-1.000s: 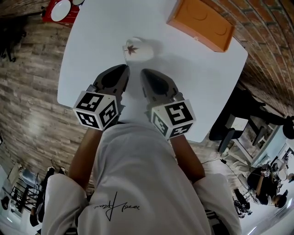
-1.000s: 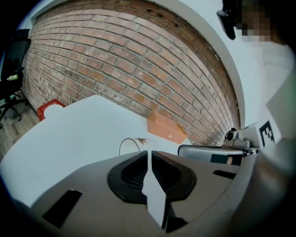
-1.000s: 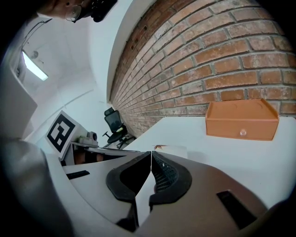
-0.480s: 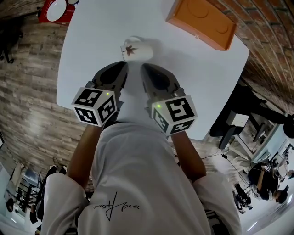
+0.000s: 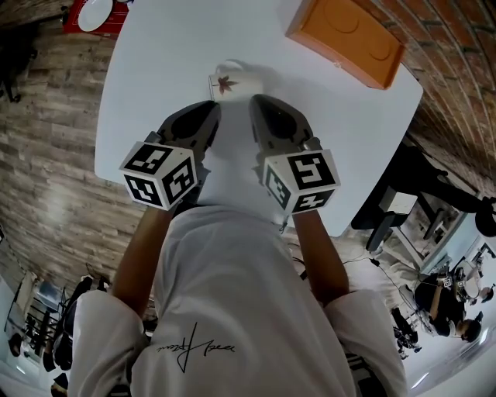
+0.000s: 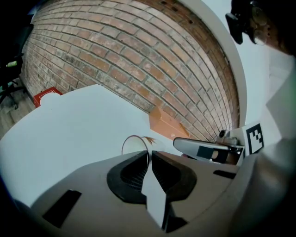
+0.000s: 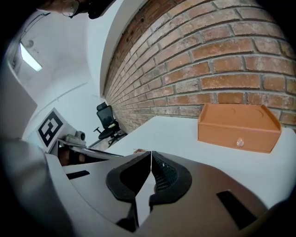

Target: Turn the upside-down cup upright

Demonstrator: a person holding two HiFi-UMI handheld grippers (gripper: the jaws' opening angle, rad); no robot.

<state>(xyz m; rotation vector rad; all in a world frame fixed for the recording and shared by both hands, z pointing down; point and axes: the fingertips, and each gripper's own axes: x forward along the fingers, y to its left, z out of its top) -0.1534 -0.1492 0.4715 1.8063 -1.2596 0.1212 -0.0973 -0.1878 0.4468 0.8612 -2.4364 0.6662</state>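
A white cup [image 5: 229, 80] with a brown leaf print stands on the white table [image 5: 163, 54], its rim side down as far as I can tell. In the left gripper view the cup [image 6: 134, 147] shows just beyond my jaws, partly hidden by them. My left gripper [image 5: 215, 109] is shut with nothing in it, a short way in front of the cup and a little to its left. The right gripper [image 5: 256, 101] is also shut and empty, close to the cup's right side without touching it. In the right gripper view the cup is almost fully hidden behind the jaws.
An orange wooden box [image 5: 346, 37] with a small knob sits at the table's far right, near a brick wall [image 7: 222, 60]. A red tray [image 5: 94, 17] with a white plate lies off the table's far left corner. The table edge runs close behind both grippers.
Both grippers have moved forward toward the cup, the right one further than the left. The cup has stayed in place.
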